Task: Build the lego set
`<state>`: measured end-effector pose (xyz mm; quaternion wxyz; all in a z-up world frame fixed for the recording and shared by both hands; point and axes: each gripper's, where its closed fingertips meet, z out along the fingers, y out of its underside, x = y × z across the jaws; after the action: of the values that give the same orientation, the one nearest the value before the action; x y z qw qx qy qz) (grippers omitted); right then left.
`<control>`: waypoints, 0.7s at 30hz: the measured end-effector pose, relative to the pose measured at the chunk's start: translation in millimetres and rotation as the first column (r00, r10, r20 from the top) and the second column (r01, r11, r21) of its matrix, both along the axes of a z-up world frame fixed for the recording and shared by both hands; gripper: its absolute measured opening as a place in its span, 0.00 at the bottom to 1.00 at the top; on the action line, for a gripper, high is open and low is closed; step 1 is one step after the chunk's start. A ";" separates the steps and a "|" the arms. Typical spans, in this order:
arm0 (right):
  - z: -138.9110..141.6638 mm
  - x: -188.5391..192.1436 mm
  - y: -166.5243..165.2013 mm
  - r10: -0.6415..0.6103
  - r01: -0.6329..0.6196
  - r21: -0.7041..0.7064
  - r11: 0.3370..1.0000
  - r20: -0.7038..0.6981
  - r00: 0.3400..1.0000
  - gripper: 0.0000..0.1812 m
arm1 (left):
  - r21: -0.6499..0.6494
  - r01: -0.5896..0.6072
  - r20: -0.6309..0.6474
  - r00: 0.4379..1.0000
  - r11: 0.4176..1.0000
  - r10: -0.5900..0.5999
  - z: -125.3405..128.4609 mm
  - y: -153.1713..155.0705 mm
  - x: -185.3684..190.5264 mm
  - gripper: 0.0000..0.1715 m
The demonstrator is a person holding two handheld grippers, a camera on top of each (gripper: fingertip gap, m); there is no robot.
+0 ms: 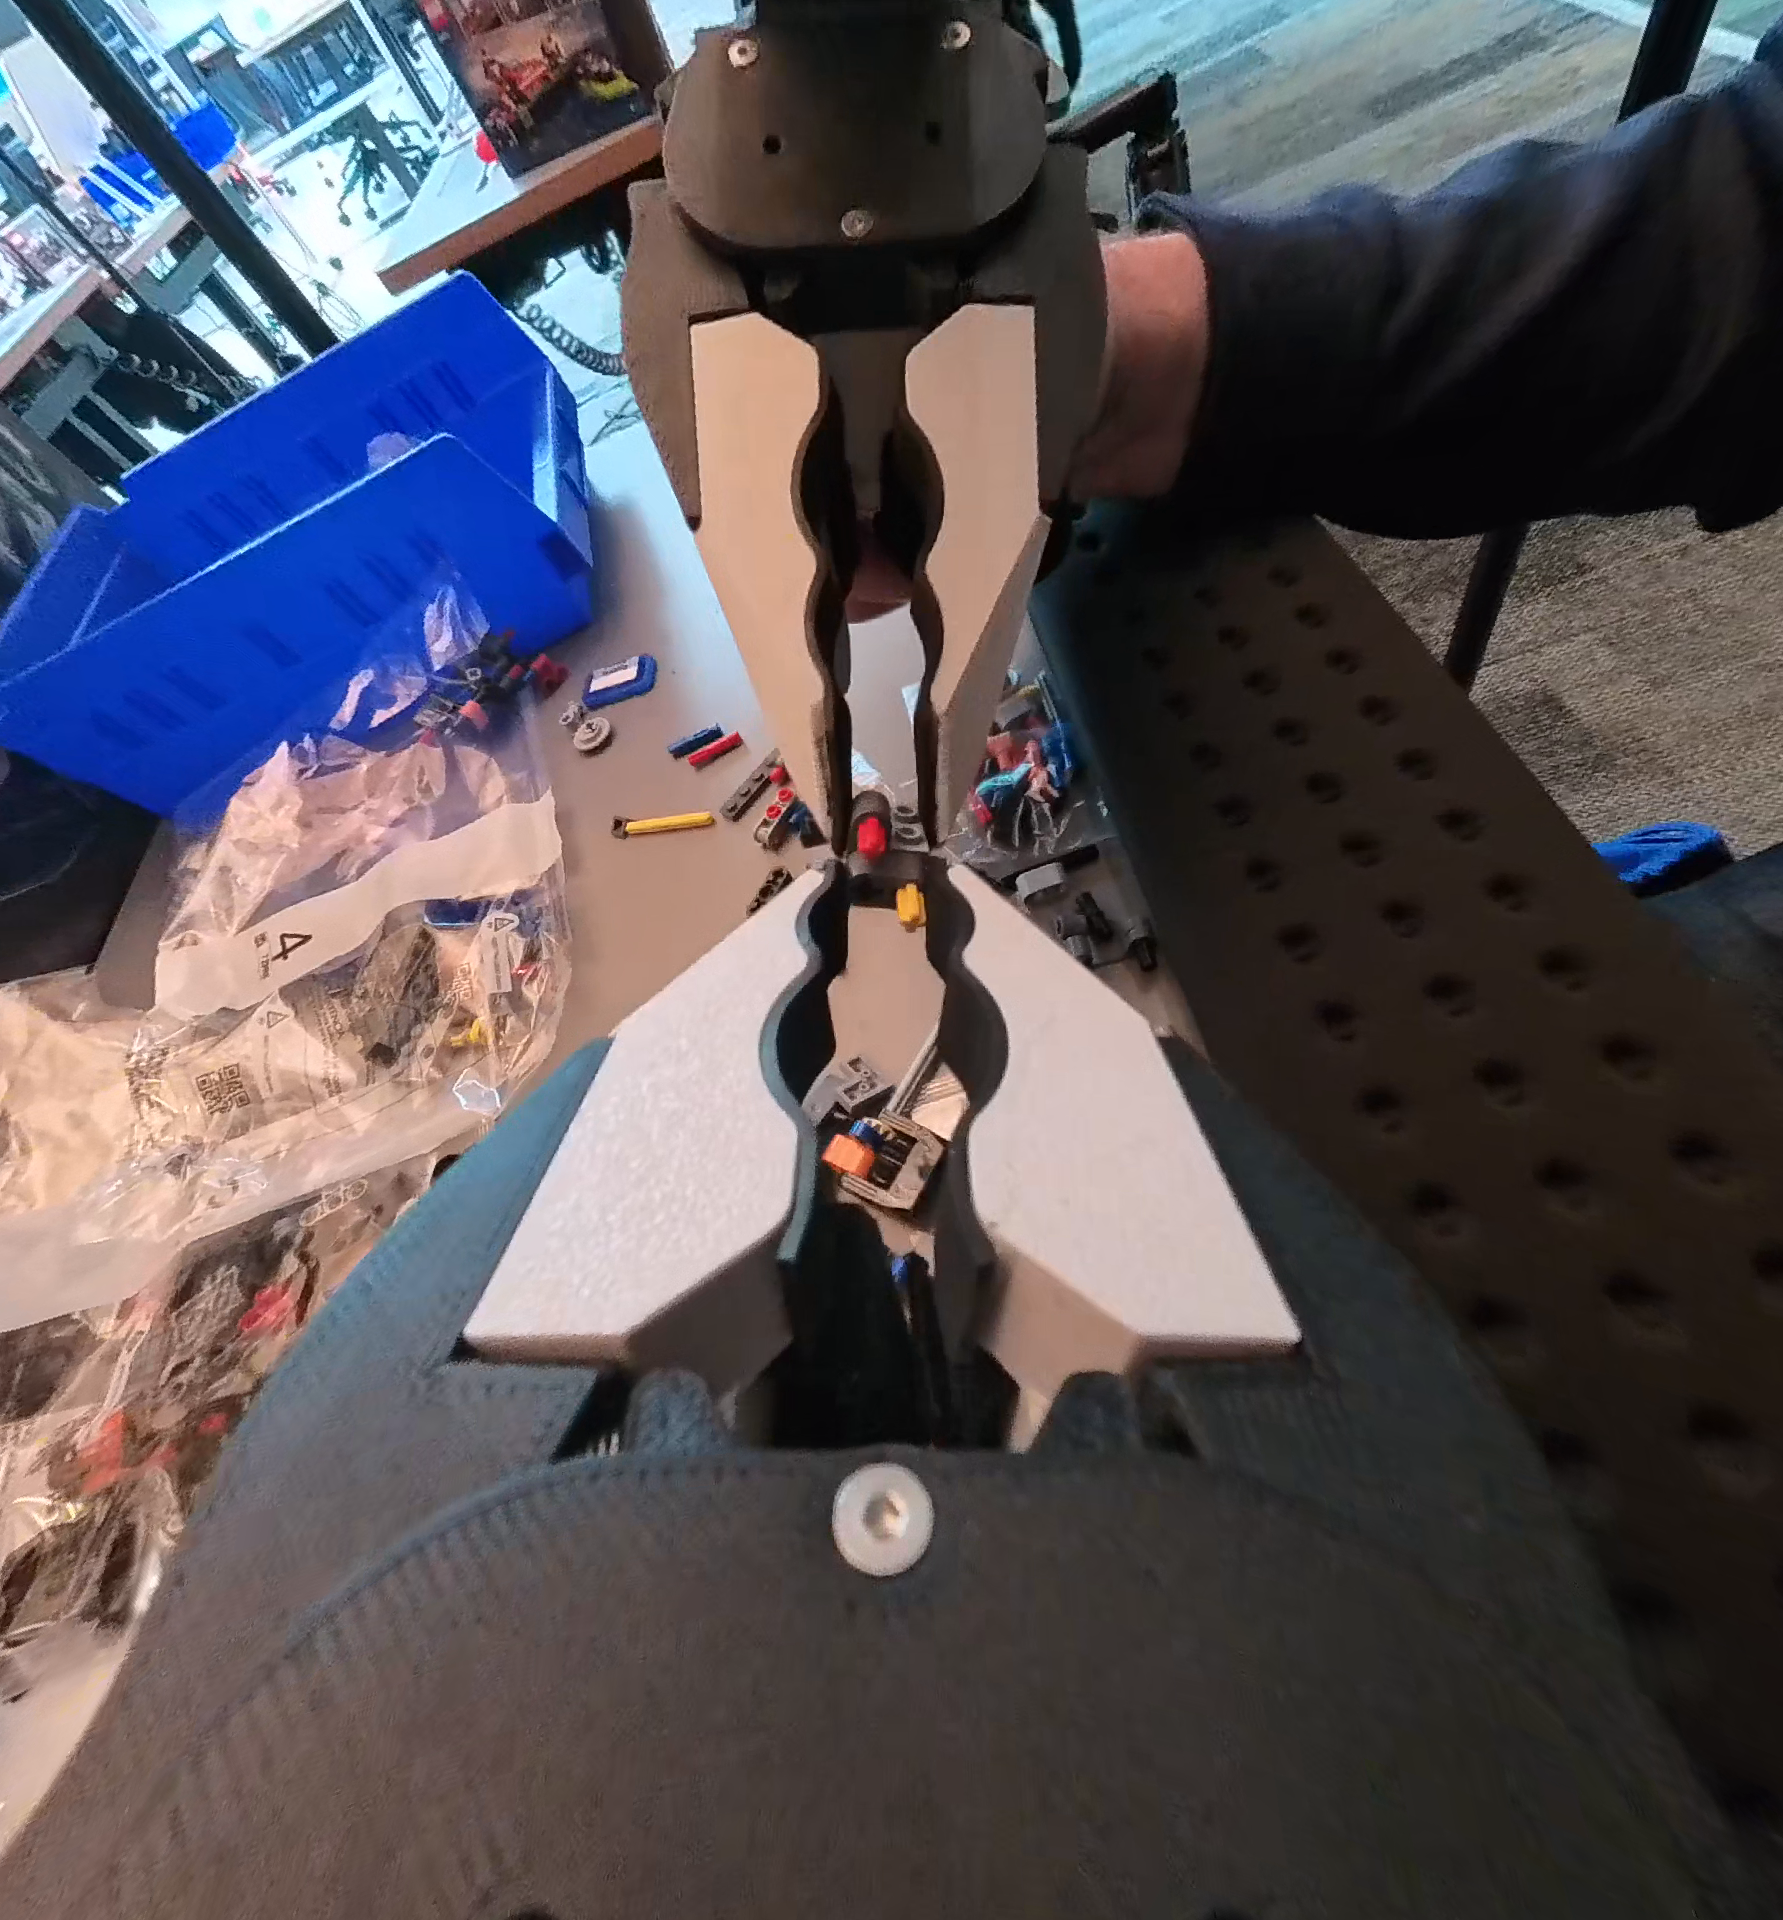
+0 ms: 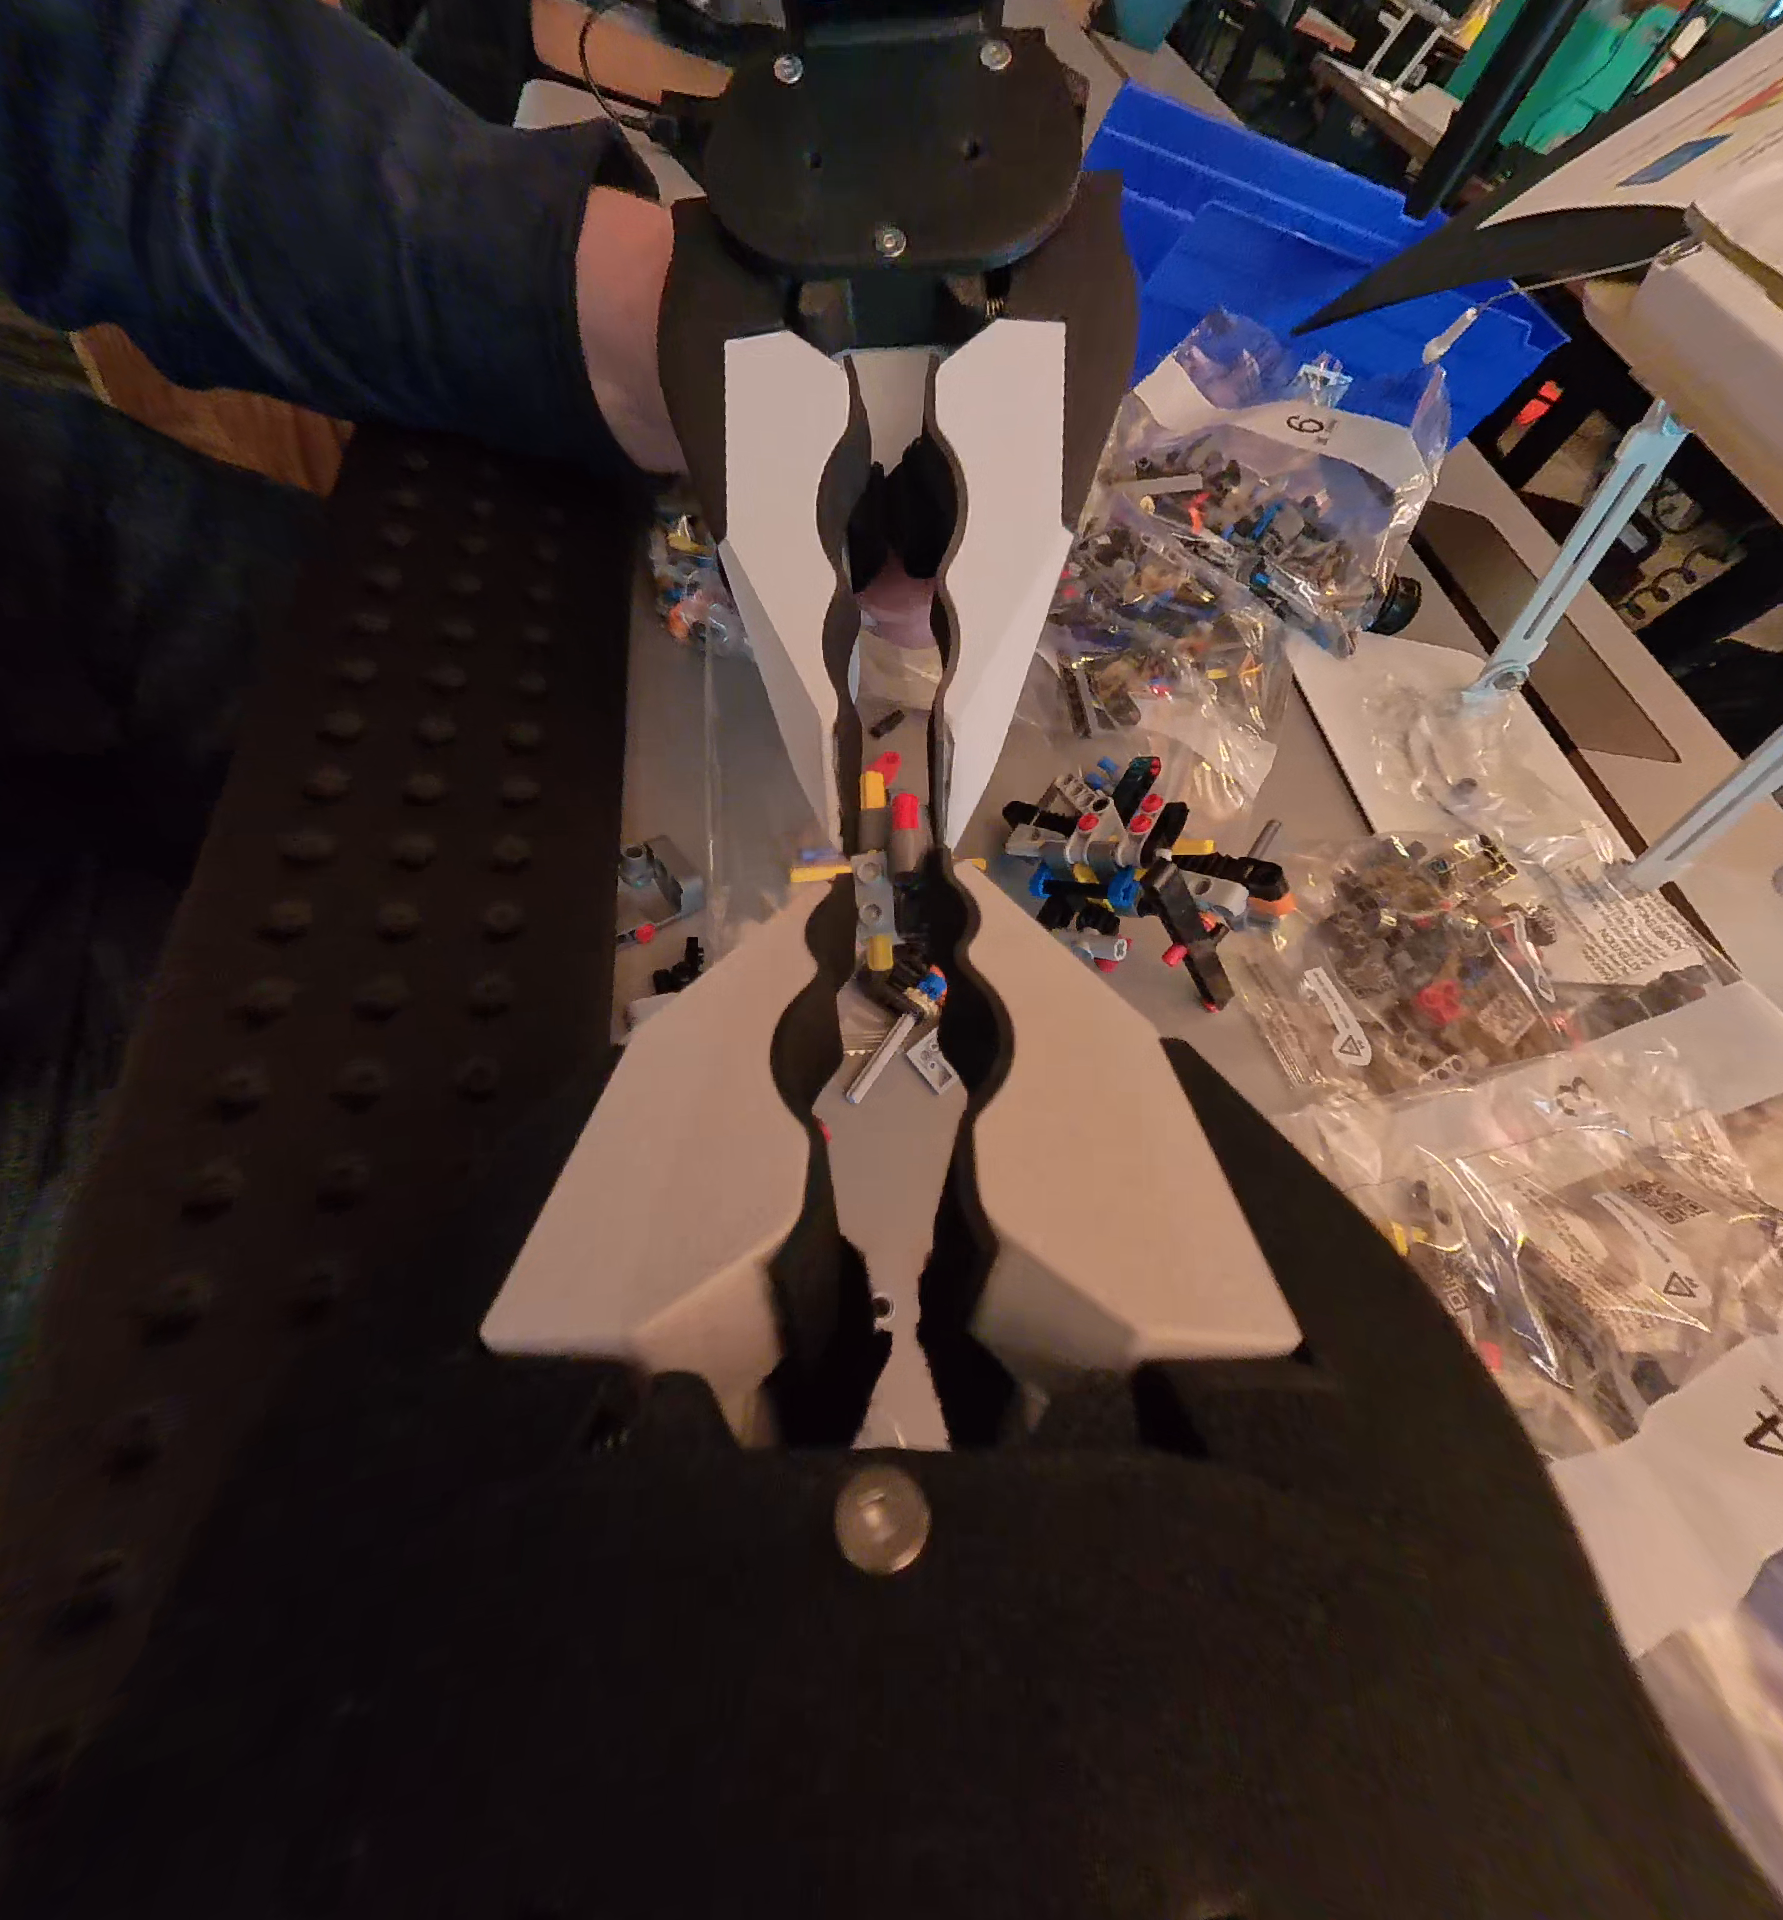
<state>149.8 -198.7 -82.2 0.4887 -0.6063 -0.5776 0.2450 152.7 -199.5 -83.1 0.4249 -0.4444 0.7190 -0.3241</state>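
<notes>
My left claw (image 1: 882, 873) and right claw (image 2: 892, 862) meet tip to tip above the table (image 1: 658, 582), each pinching one end of a small grey subassembly (image 2: 882, 883). If I push off-axis, the pins could pop and drop among the loose bricks (image 2: 1136, 873) and bags (image 1: 347, 935).

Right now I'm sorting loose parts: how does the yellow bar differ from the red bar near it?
The yellow bar is longer and thinner than the red bar. The yellow bar lies alone; the red bar lies beside a blue bar. Both lie flat on the grey table.
</notes>
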 end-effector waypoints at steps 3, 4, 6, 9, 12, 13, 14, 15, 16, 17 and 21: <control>3.2 1.2 -2.9 0.011 -0.011 -0.007 1.000 -0.019 1.000 0.06 | -0.024 0.009 0.012 1.000 1.000 -0.009 2.6 -0.9 -0.4 0.09; 3.1 2.3 -4.0 0.010 -0.010 -0.010 1.000 -0.017 1.000 0.06 | -0.021 0.007 0.009 1.000 1.000 -0.007 2.1 -0.6 -0.8 0.09; -7.2 30.2 9.3 -0.089 0.089 -0.009 0.996 0.029 0.996 0.00 | -0.014 -0.065 0.057 0.996 0.998 0.065 13.0 18.2 -13.7 0.04; 11.6 30.9 -1.1 -0.011 0.004 -0.076 0.997 -0.090 0.996 0.00 | -0.086 -0.089 0.172 0.980 0.992 0.103 43.4 34.4 -30.3 0.05; -3.3 21.0 5.8 -0.040 0.037 -0.073 0.997 -0.031 0.999 0.00 | -0.037 -0.073 0.080 0.994 0.997 0.076 19.0 25.2 -18.7 0.05; -1.3 19.7 6.0 -0.038 0.032 -0.090 0.995 -0.064 0.997 0.00 | -0.019 -0.079 0.086 0.993 0.997 0.080 20.0 26.3 -17.9 0.05; -1.3 20.3 8.7 -0.049 0.038 -0.127 0.991 -0.083 0.995 0.00 | -0.014 -0.073 0.093 0.993 0.997 0.074 21.6 25.5 -17.3 0.05; -0.2 20.4 13.1 -0.071 0.054 -0.161 0.985 -0.103 0.992 0.00 | 0.004 -0.066 0.090 0.994 0.998 0.066 21.0 23.3 -16.1 0.05; 4.7 18.4 12.5 -0.066 0.036 -0.202 0.979 -0.140 0.988 0.04 | 0.043 -0.072 0.073 0.995 0.996 0.069 16.5 22.7 -14.1 0.05; 7.8 15.1 10.7 -0.046 0.004 -0.241 0.971 -0.172 0.984 0.08 | 0.084 -0.078 0.053 0.996 0.993 0.073 10.6 22.7 -11.2 0.05; 2.4 8.8 11.4 -0.043 -0.029 -0.344 0.938 -0.201 0.979 0.14 | 0.182 -0.058 0.065 0.997 0.982 0.047 9.5 14.1 -0.9 0.05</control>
<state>158.6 -187.3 -79.8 0.4325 -0.6562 -0.4699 0.4020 151.8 -185.4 -73.6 0.4942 -0.4121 0.7205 -0.2584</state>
